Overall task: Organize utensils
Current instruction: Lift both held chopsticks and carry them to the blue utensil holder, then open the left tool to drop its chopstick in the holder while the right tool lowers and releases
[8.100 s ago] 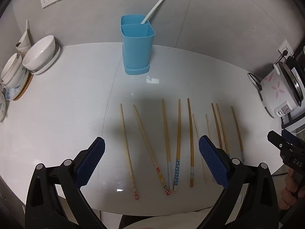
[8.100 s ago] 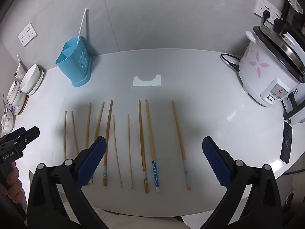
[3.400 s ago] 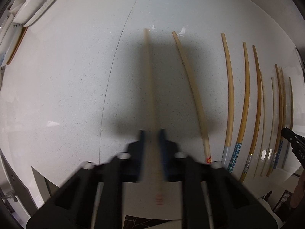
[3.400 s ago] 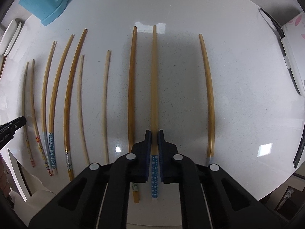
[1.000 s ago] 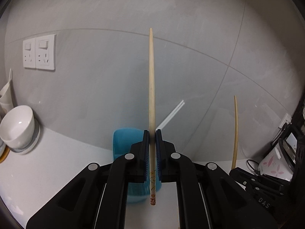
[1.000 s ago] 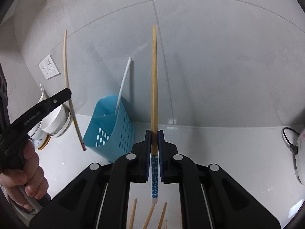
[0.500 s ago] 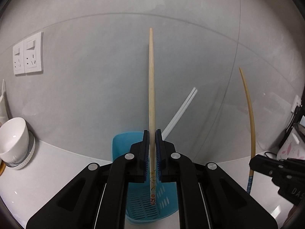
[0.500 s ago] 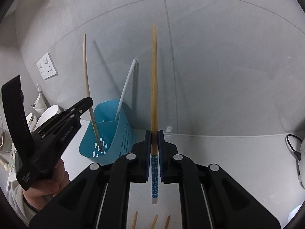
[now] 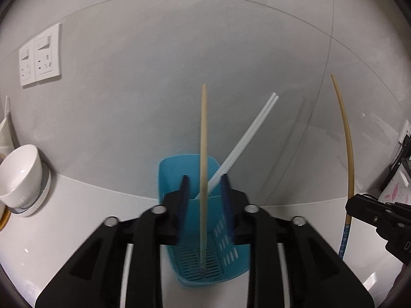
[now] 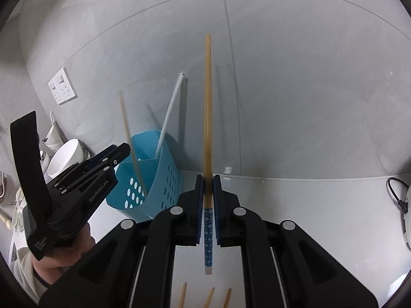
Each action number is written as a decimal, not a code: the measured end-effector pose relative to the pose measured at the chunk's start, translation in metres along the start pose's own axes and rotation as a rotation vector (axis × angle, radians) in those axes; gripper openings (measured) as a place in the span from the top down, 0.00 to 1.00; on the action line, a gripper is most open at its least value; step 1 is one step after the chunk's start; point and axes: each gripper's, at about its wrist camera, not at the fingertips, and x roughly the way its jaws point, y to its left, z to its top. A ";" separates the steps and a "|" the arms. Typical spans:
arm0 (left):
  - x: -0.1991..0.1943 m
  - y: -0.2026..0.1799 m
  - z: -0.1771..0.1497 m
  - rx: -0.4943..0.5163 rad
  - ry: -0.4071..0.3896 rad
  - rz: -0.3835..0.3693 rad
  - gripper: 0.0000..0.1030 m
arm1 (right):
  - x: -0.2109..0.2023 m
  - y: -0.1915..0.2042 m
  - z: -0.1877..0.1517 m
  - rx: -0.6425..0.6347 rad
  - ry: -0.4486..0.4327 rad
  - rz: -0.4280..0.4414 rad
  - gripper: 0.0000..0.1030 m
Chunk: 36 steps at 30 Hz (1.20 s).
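My left claw (image 9: 204,200) is parted, not gripping; its plain chopstick (image 9: 203,154) stands between the pads, lower end down in the near compartment of the blue holder (image 9: 164,179) right ahead. White chopsticks (image 9: 246,138) lean in the far compartment. My right claw (image 10: 208,200) pinches the blue-dotted chopstick (image 10: 207,118) upright, holder ahead-left. Drop step looks done on the left; next I'd pull left clear, bring right over the holder, then release.

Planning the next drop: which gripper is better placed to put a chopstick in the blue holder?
Right. The right gripper is shut on a chopstick, upright beside the holder. The left gripper is open over the holder, its chopstick already inside, so it would likely need a fresh pick.
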 end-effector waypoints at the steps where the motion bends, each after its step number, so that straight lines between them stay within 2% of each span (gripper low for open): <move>1: -0.004 0.001 0.001 -0.002 0.006 0.014 0.66 | -0.001 0.001 0.000 -0.002 -0.003 0.003 0.94; 3: -0.013 0.001 0.004 -0.007 0.023 0.058 0.44 | -0.002 0.003 0.001 -0.007 -0.009 0.011 0.94; 7: -0.036 0.010 0.009 -0.051 0.034 0.110 0.26 | -0.004 0.012 0.006 -0.020 -0.036 0.049 0.93; 9: -0.047 0.016 0.012 -0.070 0.042 0.122 0.13 | -0.002 0.019 0.009 -0.024 -0.050 0.070 0.93; 12: -0.057 0.023 0.013 -0.076 0.068 0.153 0.06 | -0.001 0.028 0.015 -0.032 -0.075 0.104 0.93; 23: -0.072 0.062 0.011 -0.124 0.116 0.175 0.06 | 0.016 0.064 0.034 -0.055 -0.143 0.226 0.93; 28: -0.070 0.075 0.007 -0.148 0.130 0.178 0.06 | 0.031 0.077 0.032 -0.076 -0.157 0.234 0.93; 36: -0.065 0.086 0.000 -0.162 0.145 0.187 0.06 | 0.057 0.080 0.018 -0.106 -0.121 0.217 0.93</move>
